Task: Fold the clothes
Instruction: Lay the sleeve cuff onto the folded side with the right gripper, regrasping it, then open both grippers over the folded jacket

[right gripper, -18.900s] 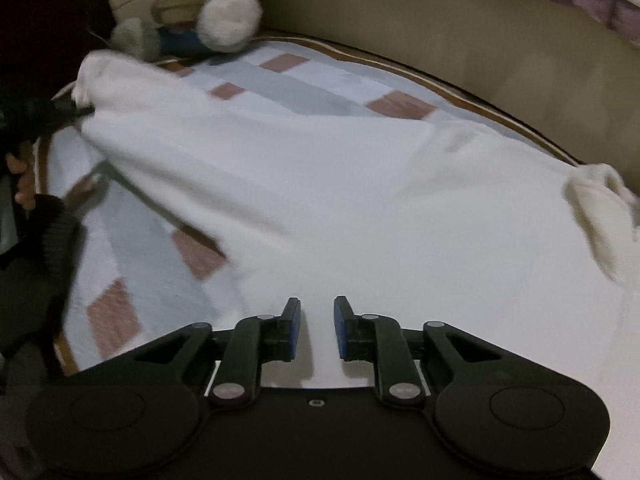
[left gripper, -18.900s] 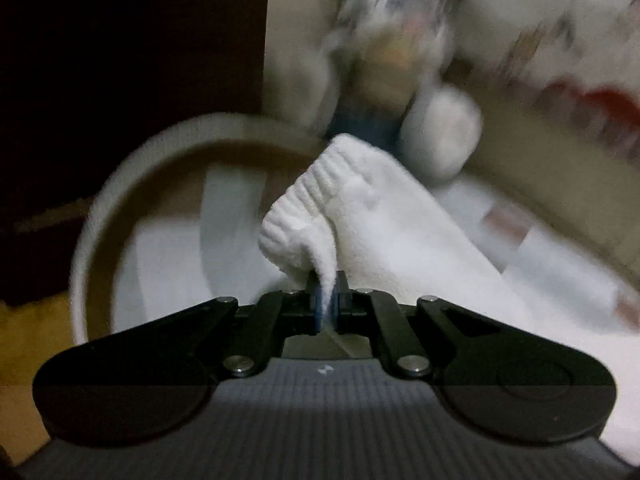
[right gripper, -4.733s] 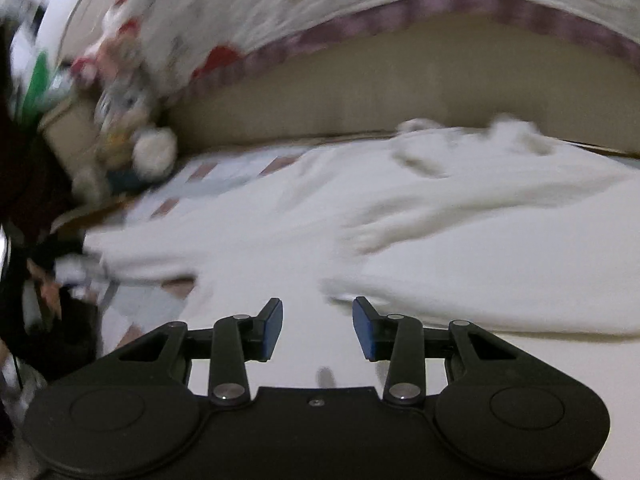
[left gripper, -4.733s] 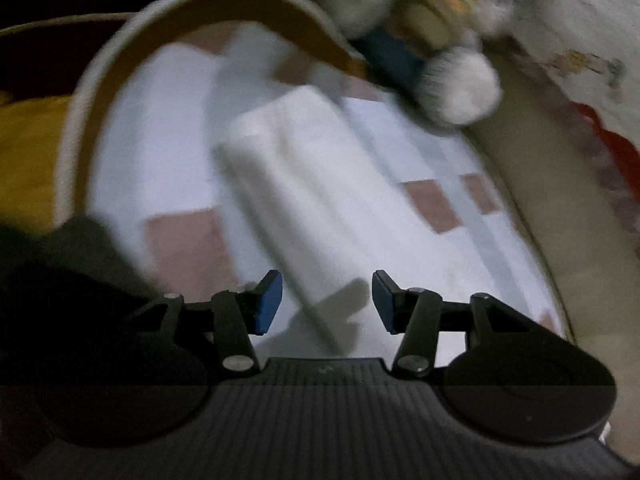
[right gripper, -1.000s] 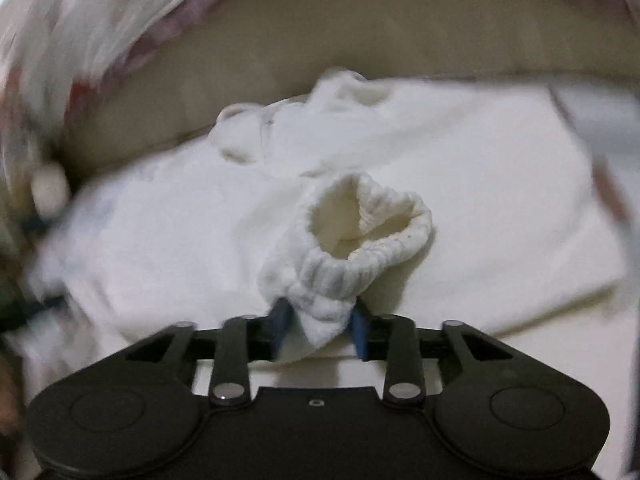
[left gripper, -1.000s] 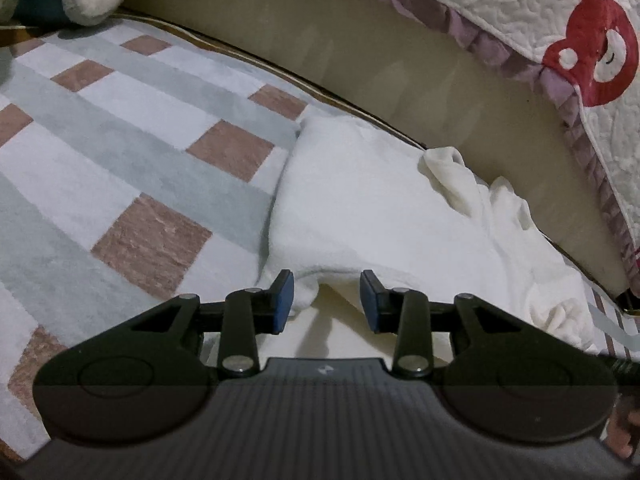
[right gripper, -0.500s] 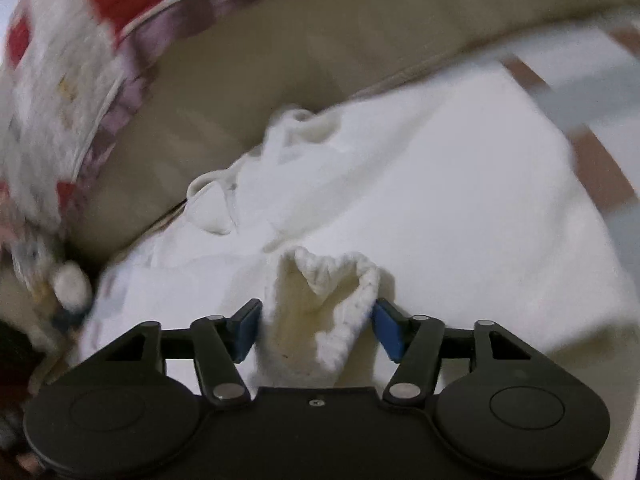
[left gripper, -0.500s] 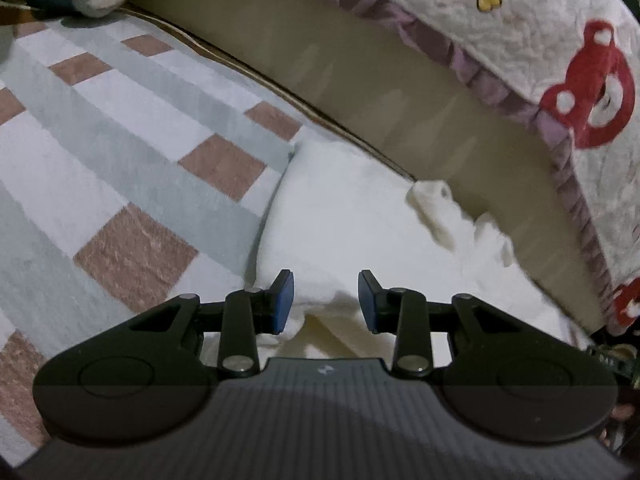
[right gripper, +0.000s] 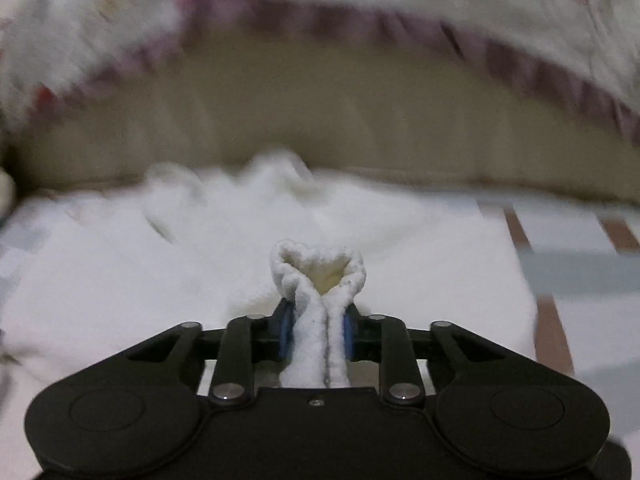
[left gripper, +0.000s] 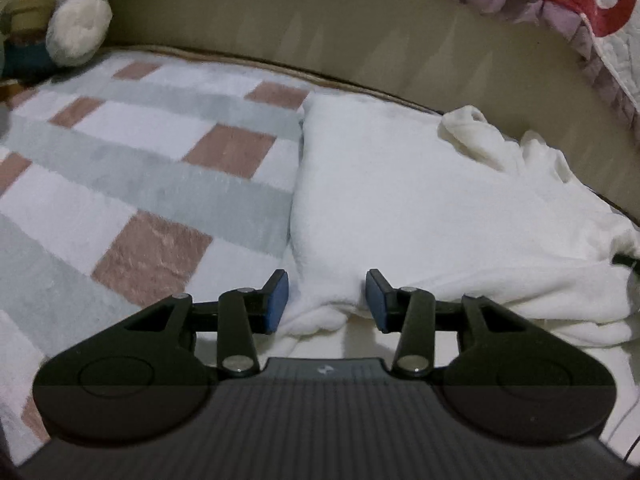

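A white fleecy garment [left gripper: 420, 200] lies folded on a checked rug [left gripper: 140, 168], its crumpled collar end toward the beige bed side. My left gripper [left gripper: 326, 300] hovers at the garment's near left corner. Its jaws are opening, and the fabric edge lies between the blue pads [left gripper: 276, 300] without being pressed. In the right wrist view, my right gripper [right gripper: 317, 334] is closing on the ribbed sleeve cuff [right gripper: 318, 276]. The cuff is pinched between the pads and fans out above them over the garment [right gripper: 160, 280].
A beige bed side [left gripper: 360, 32] runs along the far edge, with a quilt [left gripper: 580, 0] with red bear prints hanging over it. A plush toy [left gripper: 60, 20] sits at the far left corner. Bare rug [right gripper: 580, 264] shows to the right of the garment.
The right jaws stood wide around the cuff half a second ago and now pinch it. The left jaws have spread a little, and the left view has shifted along the garment's edge.
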Demonstrator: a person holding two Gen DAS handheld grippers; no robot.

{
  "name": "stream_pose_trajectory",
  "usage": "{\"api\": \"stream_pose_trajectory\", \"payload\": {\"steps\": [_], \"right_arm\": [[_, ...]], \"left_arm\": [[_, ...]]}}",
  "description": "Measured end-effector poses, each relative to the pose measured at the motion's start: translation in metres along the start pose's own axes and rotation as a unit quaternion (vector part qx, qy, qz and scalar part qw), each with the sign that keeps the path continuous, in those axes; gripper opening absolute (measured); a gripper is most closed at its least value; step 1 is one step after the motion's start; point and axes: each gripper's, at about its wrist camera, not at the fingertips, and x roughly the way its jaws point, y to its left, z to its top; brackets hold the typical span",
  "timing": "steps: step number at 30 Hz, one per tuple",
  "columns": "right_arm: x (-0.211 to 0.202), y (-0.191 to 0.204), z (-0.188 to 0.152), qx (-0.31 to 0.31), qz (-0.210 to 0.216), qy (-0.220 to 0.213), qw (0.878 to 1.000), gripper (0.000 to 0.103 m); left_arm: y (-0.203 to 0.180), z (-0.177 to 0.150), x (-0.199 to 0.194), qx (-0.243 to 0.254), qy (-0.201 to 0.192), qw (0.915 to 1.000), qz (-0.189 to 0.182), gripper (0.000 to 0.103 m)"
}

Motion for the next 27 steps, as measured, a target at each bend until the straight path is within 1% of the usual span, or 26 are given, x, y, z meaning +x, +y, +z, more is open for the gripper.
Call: {"api": "stream_pose_trajectory", "payload": {"steps": [1,2,5,6,8,10,12,13,15,16,17,18,20,22,27], "right_arm": [[0.001,0.0,0.0,-0.005,-0.006,0.005,1.0,0.033],[0.002,0.0,0.0,-0.011,-0.013,0.01,1.0,0.039],[-0.007,0.011,0.005,-0.047,-0.045,-0.002,0.998,0.051],[-0.013,0.011,0.006,-0.044,-0.052,-0.005,0.998,0.051],[-0.028,0.009,0.009,-0.03,-0.066,-0.024,0.997,0.052],[-0.04,0.014,0.011,-0.038,-0.068,-0.06,0.995,0.054],[-0.048,0.025,0.009,-0.092,-0.057,-0.097,0.989,0.053],[-0.049,0.036,0.007,-0.131,-0.06,-0.108,0.984,0.053],[-0.047,0.05,0.002,-0.176,-0.037,-0.104,0.978,0.053],[-0.046,0.057,-0.001,-0.198,-0.024,-0.101,0.975,0.053],[-0.04,0.057,-0.003,-0.189,-0.002,-0.078,0.979,0.053],[-0.033,0.056,-0.004,-0.177,0.021,-0.054,0.982,0.053],[-0.015,0.05,-0.007,-0.153,0.055,0.013,0.987,0.053],[-0.002,0.044,-0.013,-0.142,0.051,0.068,0.986,0.053],[0.004,0.033,-0.016,-0.14,0.069,0.065,0.986,0.055]], "left_arm": [[0.001,0.001,0.0,-0.002,0.002,1.0,0.0,0.042],[0.002,0.001,0.0,-0.005,0.004,1.0,0.0,0.042],[0.002,0.001,0.002,-0.001,0.011,0.9999,0.009,0.044],[0.002,0.001,0.004,0.001,0.013,0.9998,0.013,0.046],[0.0,0.0,0.004,0.008,0.017,0.9996,0.02,0.047],[0.0,0.0,0.005,0.011,0.018,0.9995,0.023,0.047],[0.003,0.001,0.006,0.007,0.02,0.9996,0.02,0.048],[0.004,0.001,0.006,0.003,0.021,0.9996,0.018,0.049],[0.009,0.002,0.007,-0.01,0.025,0.9996,0.012,0.05],[0.011,0.002,0.008,-0.015,0.027,0.9995,0.009,0.05],[0.013,0.002,0.008,-0.019,0.028,0.9994,0.007,0.051],[0.014,0.003,0.009,-0.024,0.03,0.9993,0.004,0.051],[0.017,0.003,0.01,-0.031,0.034,0.999,0.0,0.051],[0.019,0.003,0.011,-0.037,0.036,0.9987,-0.002,0.052],[0.019,0.004,0.012,-0.035,0.038,0.9987,-0.003,0.052]]}}
